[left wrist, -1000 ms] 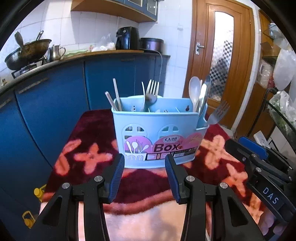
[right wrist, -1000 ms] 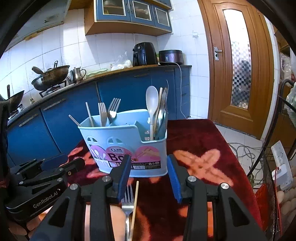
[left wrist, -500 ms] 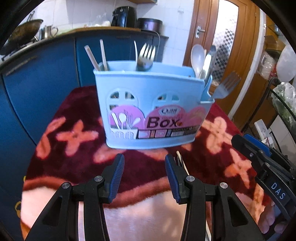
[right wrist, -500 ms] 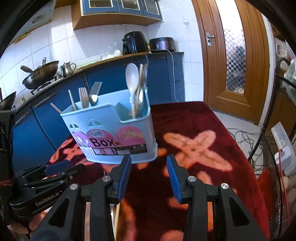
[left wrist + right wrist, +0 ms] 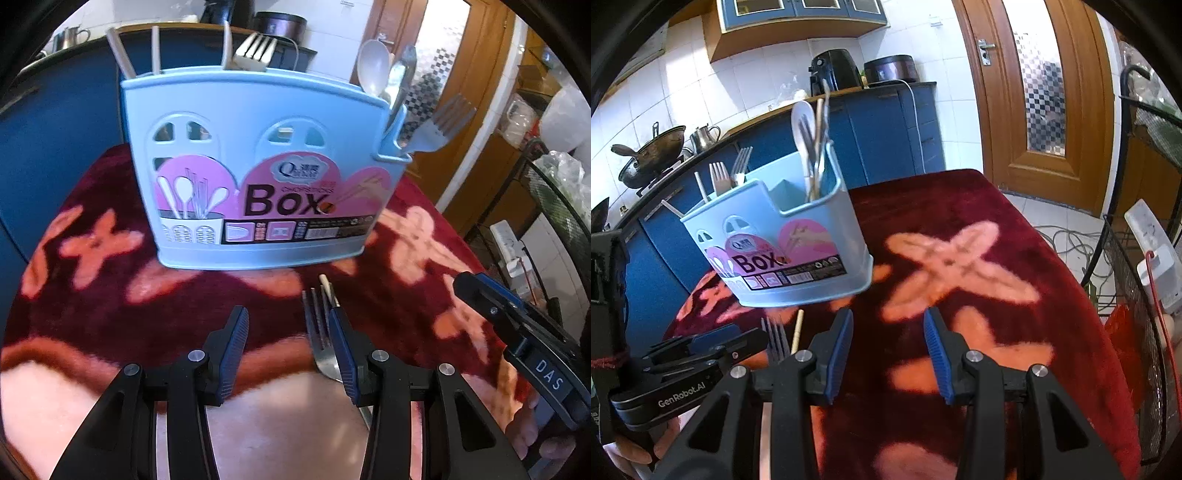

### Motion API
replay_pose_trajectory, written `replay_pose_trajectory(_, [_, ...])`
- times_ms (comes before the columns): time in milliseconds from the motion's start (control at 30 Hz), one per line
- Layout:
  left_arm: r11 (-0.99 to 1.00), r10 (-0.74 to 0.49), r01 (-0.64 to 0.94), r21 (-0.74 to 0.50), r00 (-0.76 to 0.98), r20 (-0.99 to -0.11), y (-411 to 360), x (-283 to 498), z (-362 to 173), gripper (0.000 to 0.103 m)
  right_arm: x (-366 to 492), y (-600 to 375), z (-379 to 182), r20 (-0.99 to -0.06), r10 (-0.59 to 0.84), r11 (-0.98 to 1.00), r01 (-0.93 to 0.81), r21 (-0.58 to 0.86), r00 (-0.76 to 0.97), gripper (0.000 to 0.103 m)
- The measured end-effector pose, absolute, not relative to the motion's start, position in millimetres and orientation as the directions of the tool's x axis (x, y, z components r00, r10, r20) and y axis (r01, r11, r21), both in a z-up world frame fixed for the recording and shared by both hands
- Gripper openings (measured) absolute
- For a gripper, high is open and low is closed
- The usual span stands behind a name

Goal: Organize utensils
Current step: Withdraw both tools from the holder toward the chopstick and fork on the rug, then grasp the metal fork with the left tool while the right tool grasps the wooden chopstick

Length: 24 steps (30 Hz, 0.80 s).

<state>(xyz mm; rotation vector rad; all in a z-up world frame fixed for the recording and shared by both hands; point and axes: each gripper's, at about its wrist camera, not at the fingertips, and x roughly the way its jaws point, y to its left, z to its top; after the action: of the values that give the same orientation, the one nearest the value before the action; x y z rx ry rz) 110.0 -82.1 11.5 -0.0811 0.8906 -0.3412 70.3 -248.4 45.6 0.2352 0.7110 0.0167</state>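
The box stands on the red-cloth surface, already loaded: chopsticks and forks at one end, spoons at the other, and one fork jutting sideways from its small side pocket. Two utensils lie loose on the cloth just in front of it, a second fork and a chopstick side by side. The left gripper hangs low over them with its jaws apart and nothing between them; the loose fork's tines run right alongside its right-hand finger. The right gripper is also spread and empty, over bare cloth to the side of the box.

The risk is in the pickup. Fork and chopstick lie so close that a closing grip may catch both or push one off along the plush cloth. A thin, flat fork on soft pile could also slip out of the pads and skid toward the surface's edge. A careless approach may knock the light box or the sideways fork.

The left view shows the loose fork against the gripper finger, though its handle is hidden and I can't tell how it lies. The right view shows the box's inner dividers and the two loose pieces' tips apart from each other.
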Motion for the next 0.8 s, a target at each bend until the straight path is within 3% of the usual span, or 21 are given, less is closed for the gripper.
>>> replay_pose_trajectory(100, [0.929, -0.363, 0.281, -0.240, 0.567, -0.740, -84, 112, 7, 0.045, 70, -252, 43, -0.647, 0.096, 0.971, 0.071, 0.226, 0.756, 0.043])
replay_pose_trajectory(167, [0.919, -0.388, 0.294, -0.263, 0.556, -0.735, -85, 113, 5, 0.034, 69, -253, 42, -0.648, 0.097, 0.970, 0.073, 0.230, 0.756, 0.043])
replay_pose_trajectory(400, [0.881, -0.472, 0.308, -0.359, 0.504, -0.723, -85, 121, -6, 0.022, 68, -255, 37, -0.653, 0.100, 0.970, 0.072, 0.230, 0.751, 0.043])
replay_pose_trajectory(467, [0.864, -0.503, 0.316, -0.392, 0.494, -0.709, -85, 122, -8, 0.013, 69, -255, 36, -0.657, 0.102, 0.970, 0.072, 0.233, 0.747, 0.043])
replay_pose_trajectory(800, [0.862, -0.505, 0.329, -0.384, 0.518, -0.690, -85, 117, -2, 0.004, 68, -252, 34, -0.663, 0.108, 0.970, 0.067, 0.233, 0.741, 0.043])
